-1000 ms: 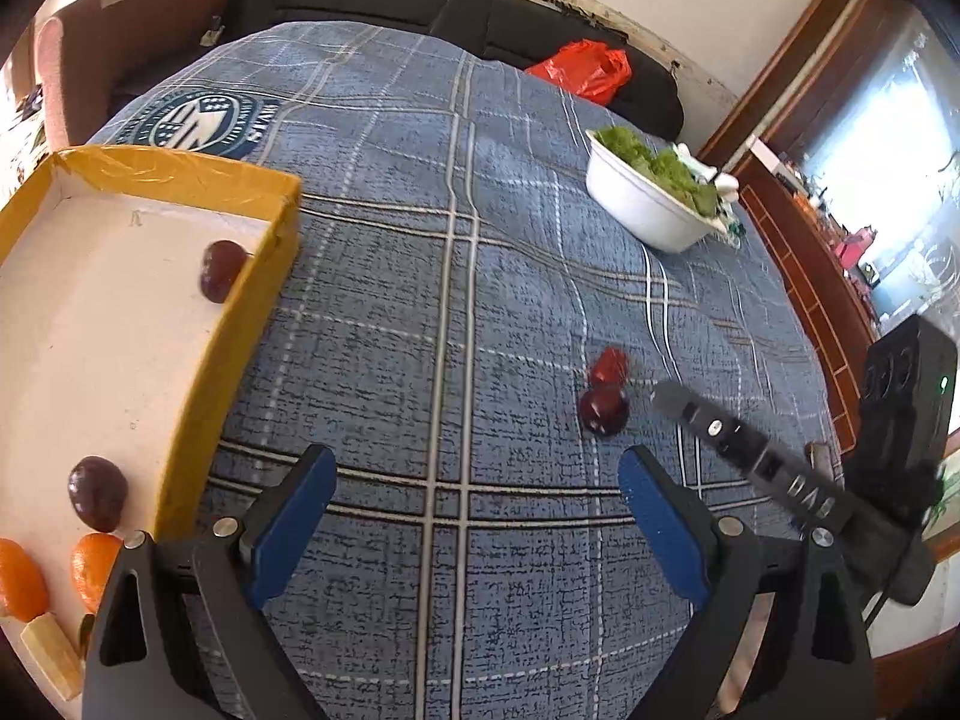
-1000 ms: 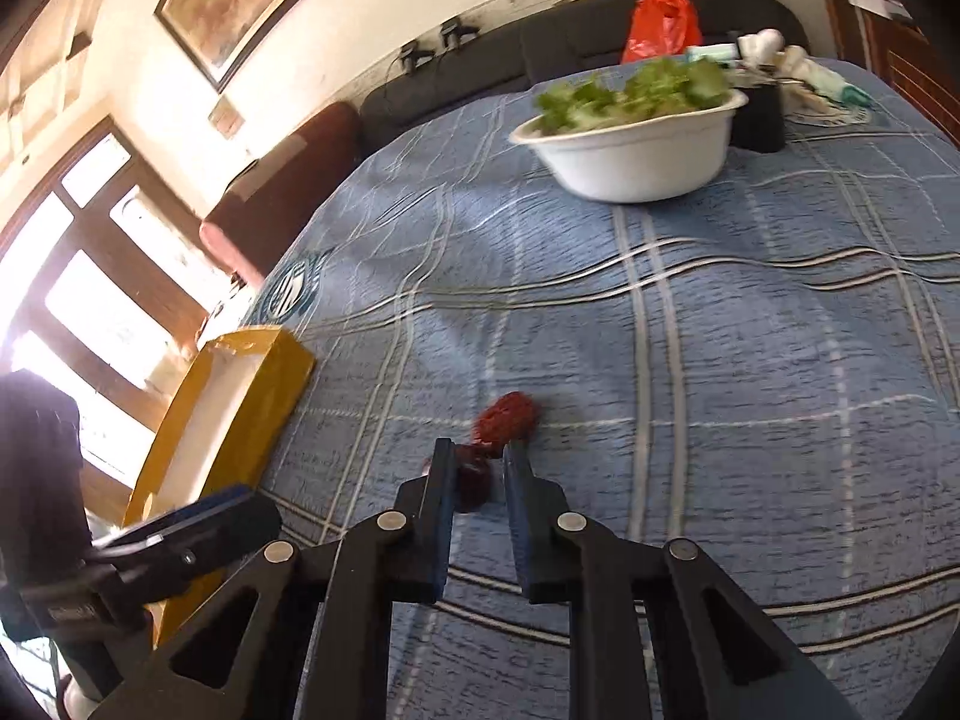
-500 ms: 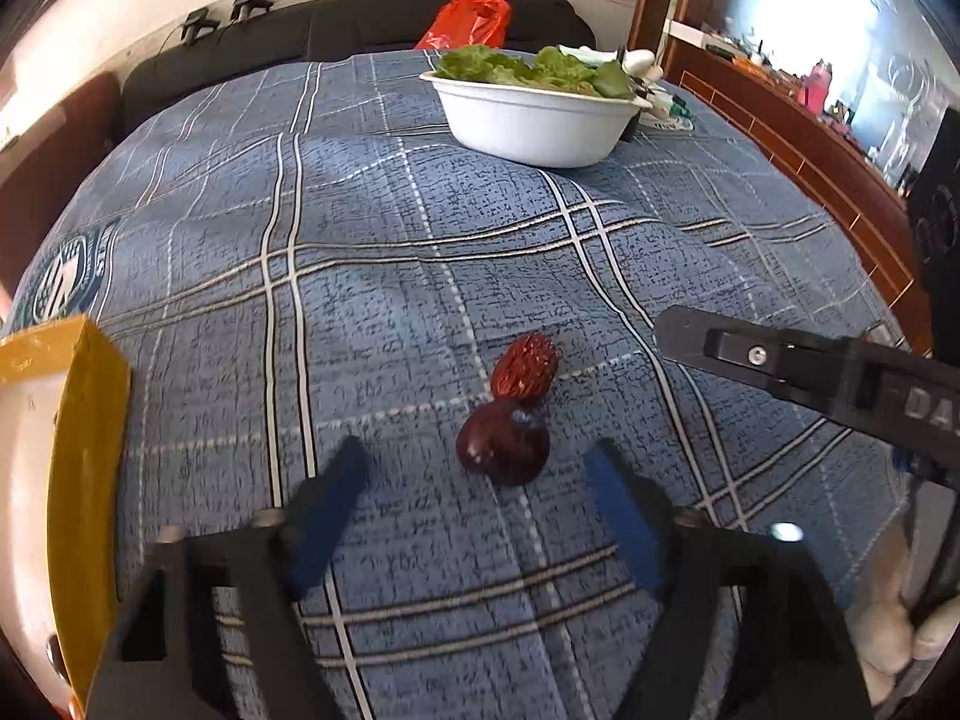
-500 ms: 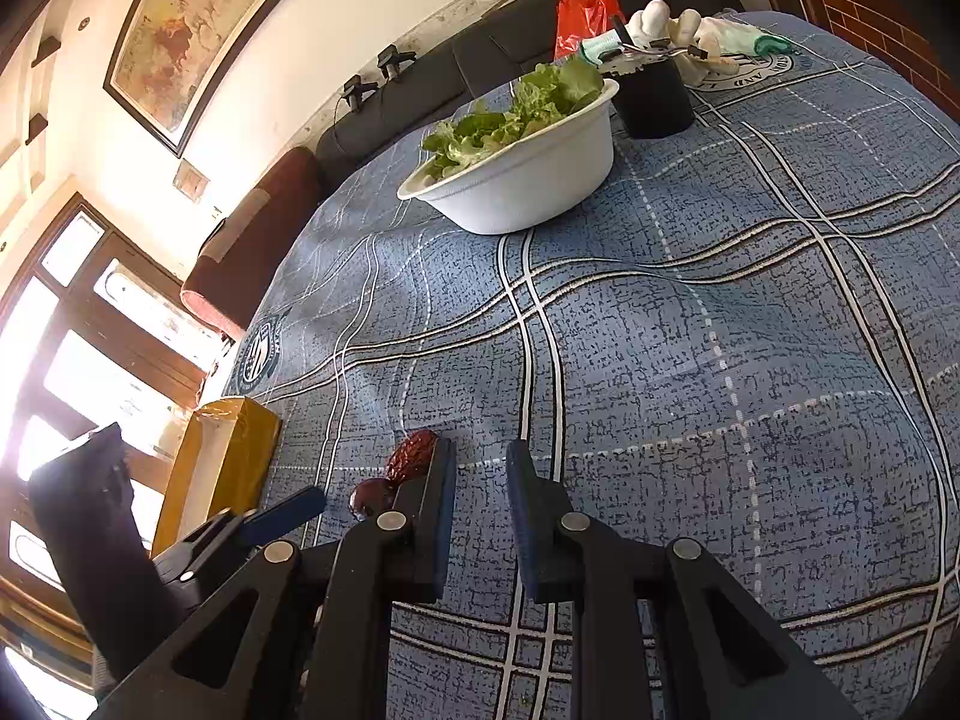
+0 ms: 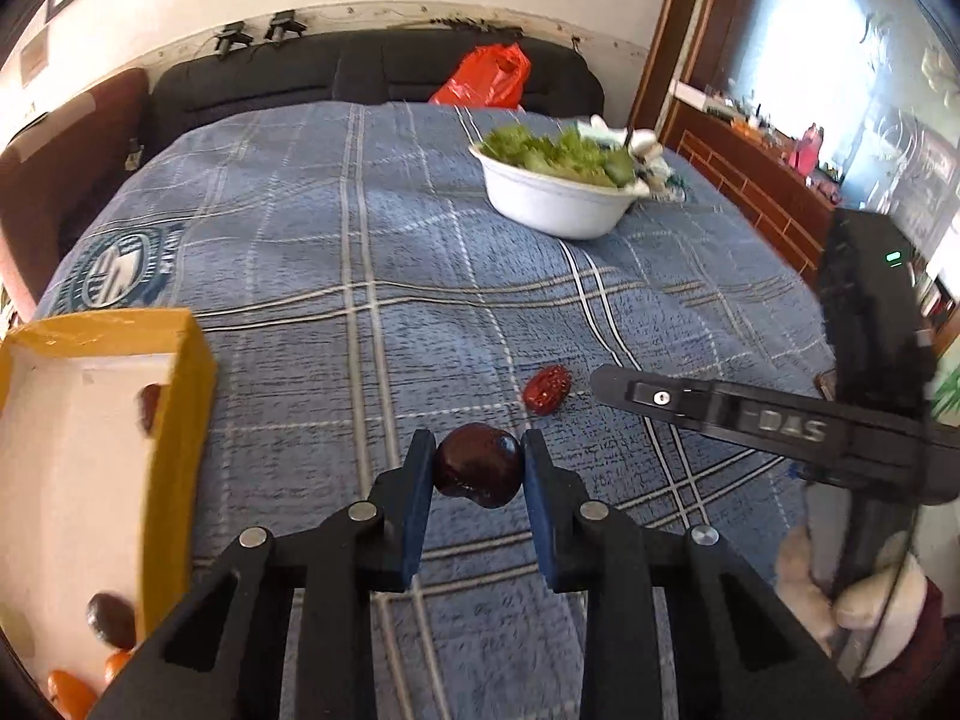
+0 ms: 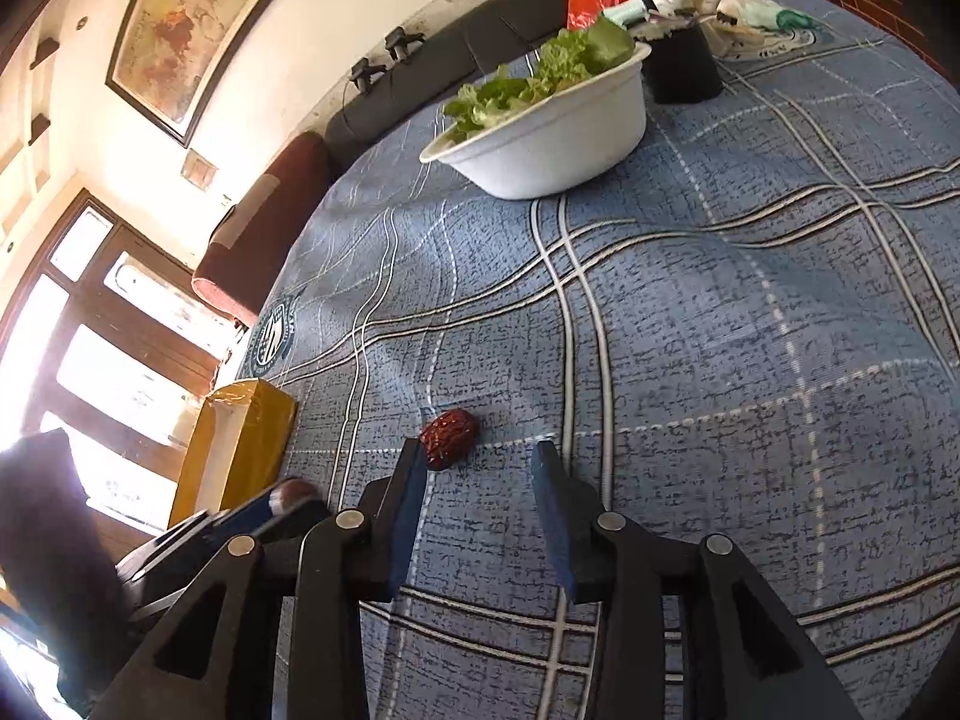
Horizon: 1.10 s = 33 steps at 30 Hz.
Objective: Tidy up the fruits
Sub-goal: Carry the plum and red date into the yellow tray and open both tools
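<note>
Low in the left wrist view, the left gripper (image 5: 478, 462) clamps a dark plum (image 5: 477, 473) between its blue pads, above the blue cloth (image 5: 360, 276). Just up and right of it, a red date (image 5: 546, 389) lies on the cloth. The yellow box (image 5: 180, 420) at the left edge holds more fruit. In the right wrist view, the right gripper (image 6: 478, 468) stands with jaws apart and empty, the date (image 6: 448, 430) beside its left finger. A white bowl (image 6: 552, 138) of greens sits in the upper middle.
</note>
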Tool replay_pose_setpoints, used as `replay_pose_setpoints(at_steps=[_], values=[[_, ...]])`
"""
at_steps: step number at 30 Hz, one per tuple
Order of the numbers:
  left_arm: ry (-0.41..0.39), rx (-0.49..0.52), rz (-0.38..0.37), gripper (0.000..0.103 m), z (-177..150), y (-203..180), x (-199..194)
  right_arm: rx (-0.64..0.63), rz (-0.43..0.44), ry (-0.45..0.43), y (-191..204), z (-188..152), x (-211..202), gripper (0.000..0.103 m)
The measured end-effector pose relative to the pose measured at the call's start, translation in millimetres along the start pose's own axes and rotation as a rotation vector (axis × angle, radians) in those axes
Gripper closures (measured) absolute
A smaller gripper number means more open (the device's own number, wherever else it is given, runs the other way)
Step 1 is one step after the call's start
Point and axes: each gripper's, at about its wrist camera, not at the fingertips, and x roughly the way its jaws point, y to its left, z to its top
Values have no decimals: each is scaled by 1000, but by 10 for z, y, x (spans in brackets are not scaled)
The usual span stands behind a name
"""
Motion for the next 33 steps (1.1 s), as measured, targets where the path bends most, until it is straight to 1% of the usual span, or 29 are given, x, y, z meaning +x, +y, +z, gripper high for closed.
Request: replay_pose_setpoints(at_steps=[2,5,9,10,11,12,16,20,23,26,28,31,33], values=[[-36,-26,4,75,-38,99,-235,-24,-39,9,121,17,46,62],[-87,-65,6,75,-104,260,-541,-49,-74,26,279,55,147,62],[-127,-121,39,75,-224,555,-859,-86,-165,67,443,72,363,62],[-137,-140,53,75,-267,647,-933,-93,-200,65,470,54,405,65],[-146,-166,69,75,-318,762,-1010,-102,-224,46,497,50,396,71],[-151,-189,77,75,-361,862,-1068,-112,-256,39,522,47,404,71],[-169,-281,110,75,-562,1228,-1246,-109,-277,27,538,20,360,71],[-176,-381,157,75,-774,1624,-1369,-141,-233,5,719,-65,153,71],[-178,-445,169,75,-875,1846,-1414,-214,-173,2,1084,-189,26,71],[-168,-476,189,75,-914,2039,-1418,-315,-112,22,1515,-388,-11,71],[-161,-489,202,75,-921,2145,-1411,-387,-80,54,1808,-545,62,71],[-138,-508,207,75,-911,2289,-1350,-454,-42,110,2107,-773,226,70],[-118,-520,212,75,-910,2384,-1279,-493,-31,146,2286,-925,370,70]])
